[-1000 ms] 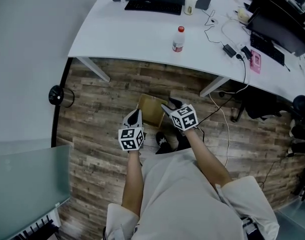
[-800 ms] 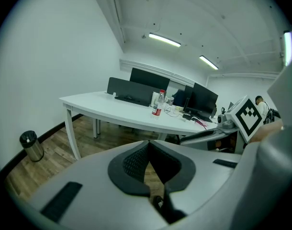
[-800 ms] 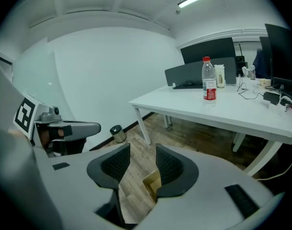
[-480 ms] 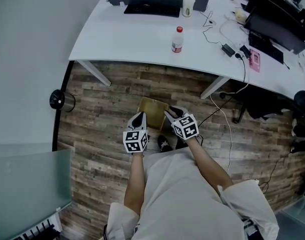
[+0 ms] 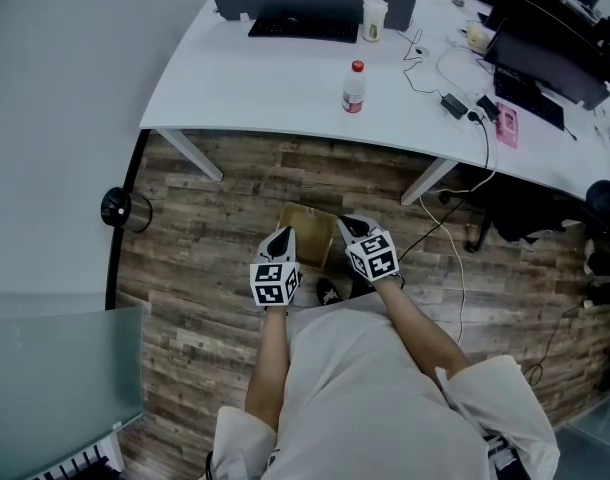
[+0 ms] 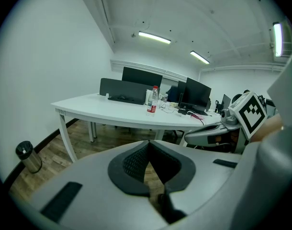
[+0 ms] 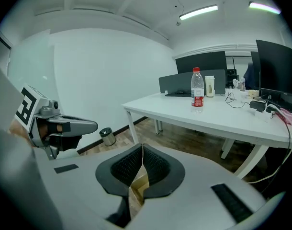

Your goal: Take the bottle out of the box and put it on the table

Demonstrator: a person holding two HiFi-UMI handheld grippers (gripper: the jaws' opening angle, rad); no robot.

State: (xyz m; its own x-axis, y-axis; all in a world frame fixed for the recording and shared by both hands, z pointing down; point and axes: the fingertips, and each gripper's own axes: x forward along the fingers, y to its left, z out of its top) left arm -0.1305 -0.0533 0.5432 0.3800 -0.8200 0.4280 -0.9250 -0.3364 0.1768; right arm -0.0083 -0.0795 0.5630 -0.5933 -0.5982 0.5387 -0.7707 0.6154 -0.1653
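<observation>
A clear bottle with a red cap stands upright on the white table; it also shows as the bottle and the bottle in the two gripper views. An open brown cardboard box sits on the wood floor in front of me. My right gripper is at its right edge, and in its own view the right gripper is shut on a thin cardboard flap. At the box's left edge my left gripper has its jaws together; I cannot see a flap between them. The box's inside is hidden.
A small round bin stands by the wall at the left. The table carries a keyboard, a cup, cables and a pink item. A dark chair is at the right, a glass surface at the lower left.
The right gripper's jaws have closed at the box's right edge. Both grippers sit slightly lower by the box; the bottle has not moved.
</observation>
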